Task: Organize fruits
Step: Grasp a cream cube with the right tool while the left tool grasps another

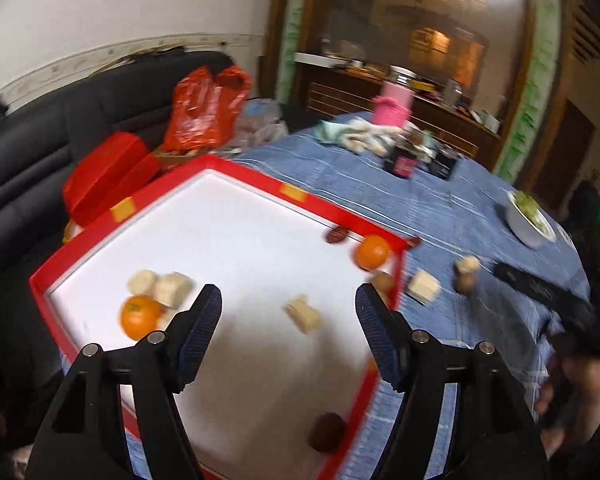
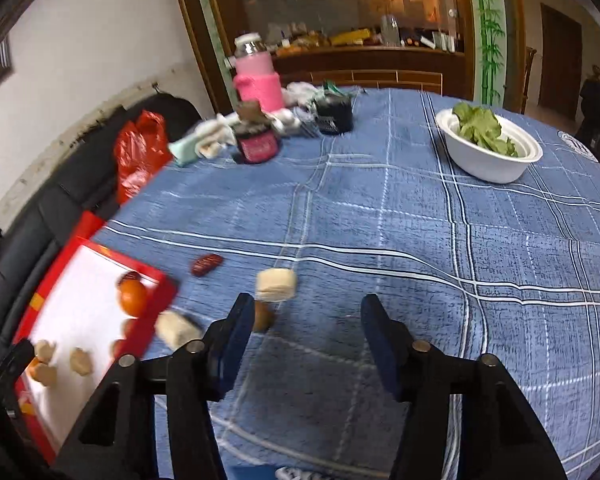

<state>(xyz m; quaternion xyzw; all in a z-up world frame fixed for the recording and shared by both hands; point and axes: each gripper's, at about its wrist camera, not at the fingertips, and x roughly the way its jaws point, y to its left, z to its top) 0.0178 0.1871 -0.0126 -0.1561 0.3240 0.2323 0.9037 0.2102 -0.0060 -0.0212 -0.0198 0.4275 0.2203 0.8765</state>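
A red-rimmed white tray (image 1: 236,172) sits at the table's left edge and shows in the right wrist view (image 2: 168,284). In it lie two oranges (image 1: 140,317) (image 1: 373,252), several pale cake pieces (image 1: 303,314), a red date (image 1: 335,235) and a dark round fruit (image 1: 327,432). My left gripper (image 1: 289,304) is open and empty above the tray. My right gripper (image 2: 306,314) is open and empty over the blue cloth. Just ahead of it lie a pale piece (image 2: 276,285), a brown fruit (image 2: 263,316), another pale piece (image 2: 178,330) and a red date (image 2: 206,265).
A white bowl of greens (image 2: 488,160) stands at the far right. A pink bottle (image 2: 258,76), dark jars (image 2: 258,142) and cloths stand at the back. A red bag (image 1: 206,110) and red box (image 1: 104,172) lie on the black sofa.
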